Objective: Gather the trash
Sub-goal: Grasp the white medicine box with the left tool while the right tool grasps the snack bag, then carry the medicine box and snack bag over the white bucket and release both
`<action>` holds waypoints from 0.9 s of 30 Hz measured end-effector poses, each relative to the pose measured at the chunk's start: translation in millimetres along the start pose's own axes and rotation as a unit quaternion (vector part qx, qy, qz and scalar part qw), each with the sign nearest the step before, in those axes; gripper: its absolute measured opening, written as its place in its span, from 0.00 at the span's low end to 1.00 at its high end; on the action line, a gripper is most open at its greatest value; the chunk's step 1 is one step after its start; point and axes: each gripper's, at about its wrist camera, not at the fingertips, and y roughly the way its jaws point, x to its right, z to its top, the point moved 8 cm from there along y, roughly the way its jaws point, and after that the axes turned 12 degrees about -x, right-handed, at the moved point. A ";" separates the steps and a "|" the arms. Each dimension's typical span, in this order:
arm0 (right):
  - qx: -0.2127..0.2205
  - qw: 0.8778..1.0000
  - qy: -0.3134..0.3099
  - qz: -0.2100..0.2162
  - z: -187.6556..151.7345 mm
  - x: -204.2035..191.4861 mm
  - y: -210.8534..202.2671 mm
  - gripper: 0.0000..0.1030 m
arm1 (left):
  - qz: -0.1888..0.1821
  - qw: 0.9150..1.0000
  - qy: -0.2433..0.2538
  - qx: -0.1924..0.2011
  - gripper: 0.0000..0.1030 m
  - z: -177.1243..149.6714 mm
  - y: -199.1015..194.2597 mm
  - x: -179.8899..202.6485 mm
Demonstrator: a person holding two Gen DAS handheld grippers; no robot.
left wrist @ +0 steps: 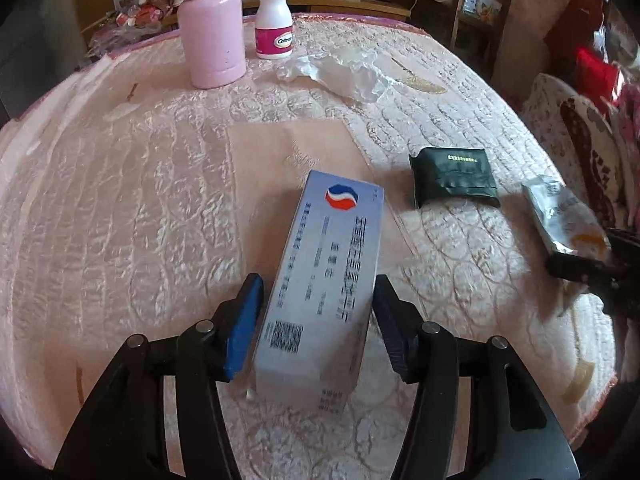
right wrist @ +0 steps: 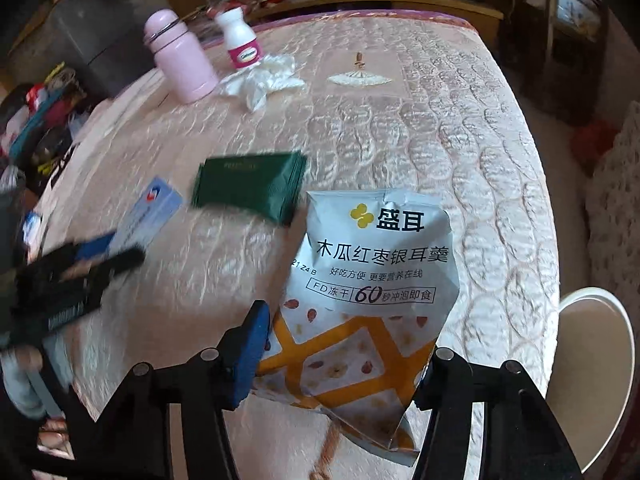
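The pale blue cardboard medicine box (left wrist: 320,280) is straddled lengthwise by the left tool (left wrist: 318,312), fingers flanking it; contact cannot be confirmed. The silver foil snack pouch (right wrist: 372,292) is clamped by the right tool (right wrist: 348,344) above the pink quilted surface (right wrist: 440,140).

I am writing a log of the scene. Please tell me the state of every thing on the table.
left gripper: shut on medicine box
right gripper: shut on snack pouch, torn open
pink flask: upright, lid on
white pill bottle: upright, capped
green packet: lying flat
clear plastic wrap: crumpled
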 end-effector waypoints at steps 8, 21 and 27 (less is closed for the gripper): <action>0.023 0.999 0.020 -0.030 -11.7 5.1 -2.5 0.61 | 0.015 1.000 -0.007 0.003 0.51 3.1 2.4 2.6; 0.068 0.997 0.040 0.005 -28.0 4.3 -22.5 0.51 | -0.003 0.999 0.002 0.039 0.45 -10.9 -30.5 26.6; 0.081 0.996 0.038 0.007 -39.2 3.7 -36.2 0.51 | -0.009 0.998 0.020 0.055 0.45 -15.3 -47.2 49.0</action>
